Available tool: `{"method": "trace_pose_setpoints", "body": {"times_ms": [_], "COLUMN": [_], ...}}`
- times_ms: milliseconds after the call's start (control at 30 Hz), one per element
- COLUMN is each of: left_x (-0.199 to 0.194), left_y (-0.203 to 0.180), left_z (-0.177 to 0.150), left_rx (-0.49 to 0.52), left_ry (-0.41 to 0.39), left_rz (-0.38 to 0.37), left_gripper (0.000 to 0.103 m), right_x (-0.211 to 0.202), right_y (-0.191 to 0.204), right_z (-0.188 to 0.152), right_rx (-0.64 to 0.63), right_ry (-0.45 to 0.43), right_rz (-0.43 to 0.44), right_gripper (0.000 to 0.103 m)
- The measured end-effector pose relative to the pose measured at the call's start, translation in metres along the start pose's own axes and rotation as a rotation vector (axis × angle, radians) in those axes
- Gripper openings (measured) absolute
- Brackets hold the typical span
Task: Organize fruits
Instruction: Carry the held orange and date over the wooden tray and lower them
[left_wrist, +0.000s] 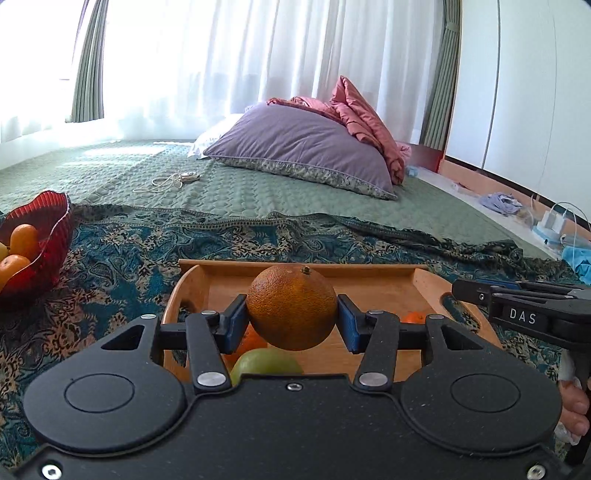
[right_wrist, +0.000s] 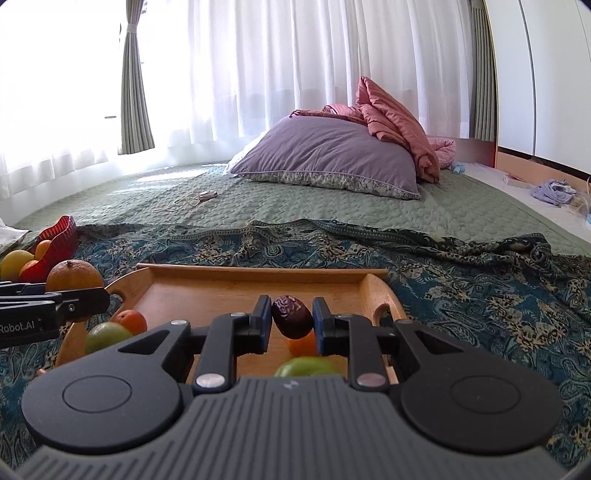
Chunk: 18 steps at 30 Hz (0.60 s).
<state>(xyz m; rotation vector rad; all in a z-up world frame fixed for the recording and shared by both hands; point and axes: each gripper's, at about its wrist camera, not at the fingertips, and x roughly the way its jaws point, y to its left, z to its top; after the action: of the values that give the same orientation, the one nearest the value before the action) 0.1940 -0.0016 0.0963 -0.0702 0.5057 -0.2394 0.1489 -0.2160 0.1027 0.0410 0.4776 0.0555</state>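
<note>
- Orange, pebbled and round, the orange (left_wrist: 291, 308) is pinched between the left gripper's (left_wrist: 291, 319) blue pads, held above the wooden tray (left_wrist: 369, 273).
- Left view: a green fruit (left_wrist: 266, 363) lies in the tray; the ribbed red bowl (left_wrist: 44, 221) holds others. Sorting looks partway done.
- Right view: the right gripper (right_wrist: 291, 319) clamps a wrinkled dark date (right_wrist: 291, 315) over the tray; a small tangerine (right_wrist: 129, 321) waits below on the smooth wood.

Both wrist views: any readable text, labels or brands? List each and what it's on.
"DAS": white letters on the side of the right gripper, seen in the left wrist view.
"Robot.AI": on the side of the left gripper, seen in the right wrist view; its start is cut off by the frame edge.
Nothing else is readable.
</note>
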Motion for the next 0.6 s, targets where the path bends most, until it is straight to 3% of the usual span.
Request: {"method": "trace_pose_setpoints", "body": {"times_ms": [233,367,600], "left_x": [0.063,0.091,0.117], "left_y": [0.021,0.033,0.041], "left_z": [0.02,0.024,0.025], "left_rx": [-0.087,-0.126,-0.1], "left_ry": [0.144,0.202,0.243], "left_rz": [0.016,0.044,0.094], "left_gripper": [0.048,0.048,0.048], "right_x": [0.065,0.087,0.119], "right_y": [-0.018,-0.015,-0.003], "right_z": [0.03,0.034,0.027], "right_rx": [0.091,0.059,-0.005], "right_ry": [0.17,0.203,0.281], "right_rz": [0.025,0.017,-0.005], "right_gripper": [0.027,0.027,0.027]}}
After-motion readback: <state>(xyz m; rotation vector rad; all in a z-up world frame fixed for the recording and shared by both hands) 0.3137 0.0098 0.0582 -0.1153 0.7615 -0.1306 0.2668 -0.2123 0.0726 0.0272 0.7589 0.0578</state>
